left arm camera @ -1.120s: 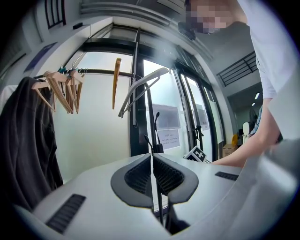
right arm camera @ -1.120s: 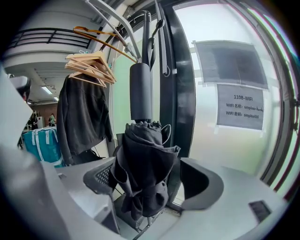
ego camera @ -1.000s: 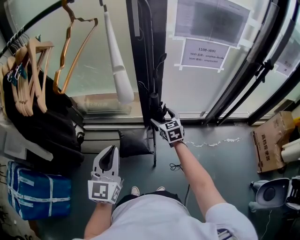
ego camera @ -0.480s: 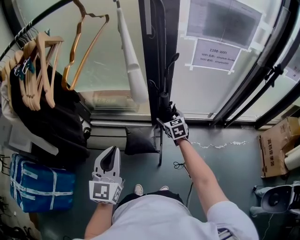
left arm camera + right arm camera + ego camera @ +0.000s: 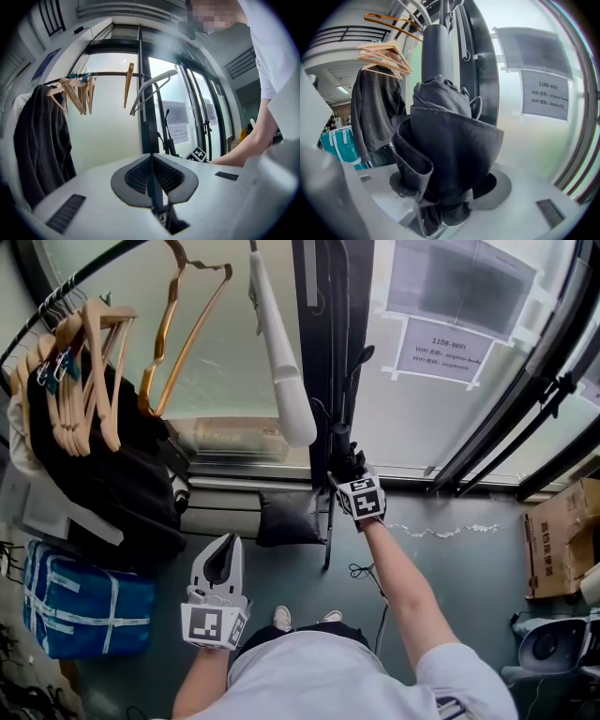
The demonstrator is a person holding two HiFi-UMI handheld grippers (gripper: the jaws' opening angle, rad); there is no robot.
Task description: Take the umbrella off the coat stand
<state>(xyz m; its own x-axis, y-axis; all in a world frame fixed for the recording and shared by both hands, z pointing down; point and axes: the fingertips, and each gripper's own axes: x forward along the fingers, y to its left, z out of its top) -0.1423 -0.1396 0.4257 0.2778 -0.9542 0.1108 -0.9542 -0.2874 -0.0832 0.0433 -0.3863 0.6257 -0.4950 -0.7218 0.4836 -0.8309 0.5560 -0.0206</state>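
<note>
Head view first: right gripper [image 5: 360, 497] is stretched out at arm's length to the black umbrella [image 5: 341, 444], which hangs folded close against the dark coat stand [image 5: 349, 381] in front of the window. The gripper sits at the umbrella's lower part, and I cannot tell from here exactly where its top catches on the stand. Left gripper [image 5: 216, 601] is held low near the person's body, well apart from the stand, beside the rail of wooden hangers [image 5: 89, 371] and the dark coat [image 5: 103, 484].

Left gripper view: the two dark pads are pressed flat together with nothing between them, so this claw is clenched and empty. The stand and the other arm show far off, past the hangers.

Right gripper view: bunched black umbrella fabric [image 5: 445, 140] fills the space between the jaws, and they are clamped onto it; the umbrella's body runs up and away from the camera toward the stand.

By my reading, reaching and grasping are done, and the umbrella looks to be still on the stand. What is left is lifting it free of its hook and bringing it away, likely an upward move before any pull outward
</note>
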